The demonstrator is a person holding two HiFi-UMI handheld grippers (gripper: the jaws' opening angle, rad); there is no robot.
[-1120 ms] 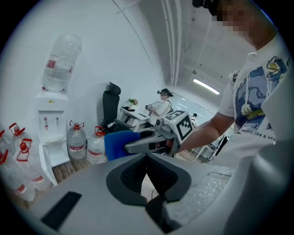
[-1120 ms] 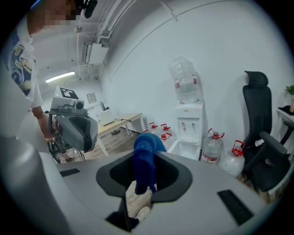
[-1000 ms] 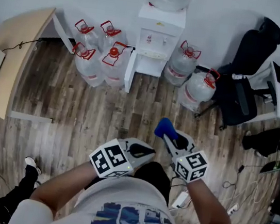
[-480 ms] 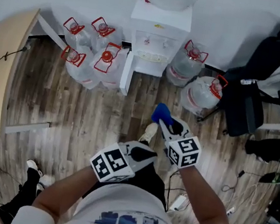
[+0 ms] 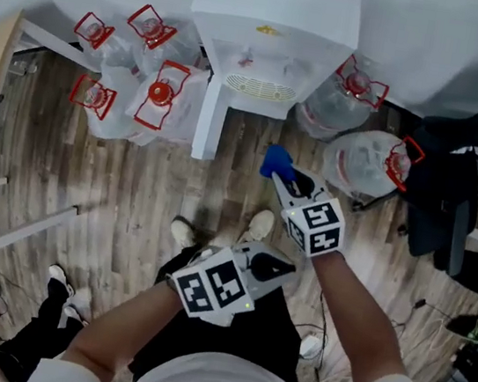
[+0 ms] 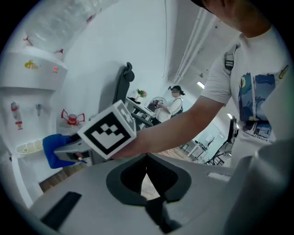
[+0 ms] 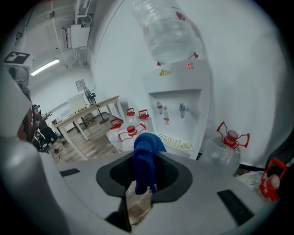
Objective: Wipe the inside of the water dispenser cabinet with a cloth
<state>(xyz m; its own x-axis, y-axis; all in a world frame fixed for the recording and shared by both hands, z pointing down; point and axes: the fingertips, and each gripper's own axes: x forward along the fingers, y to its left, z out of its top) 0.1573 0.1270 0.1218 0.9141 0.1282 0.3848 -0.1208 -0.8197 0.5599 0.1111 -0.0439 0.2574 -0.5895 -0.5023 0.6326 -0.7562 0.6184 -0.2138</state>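
Since the person stepped closer, the water dispenser [image 5: 270, 39] stands just ahead of the right tongs [image 5: 286, 175], clenched on the blue cloth [image 5: 274, 159]; the left tongs [image 5: 283, 268] are closed and empty, so wiping looks imminent.

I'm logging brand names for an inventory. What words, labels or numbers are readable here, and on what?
None can be read.
Water dispenser: yellow logo, too blurred to read.
Marker cubes: black square patterns only, no words.
Shirt: picture print, no legible words.
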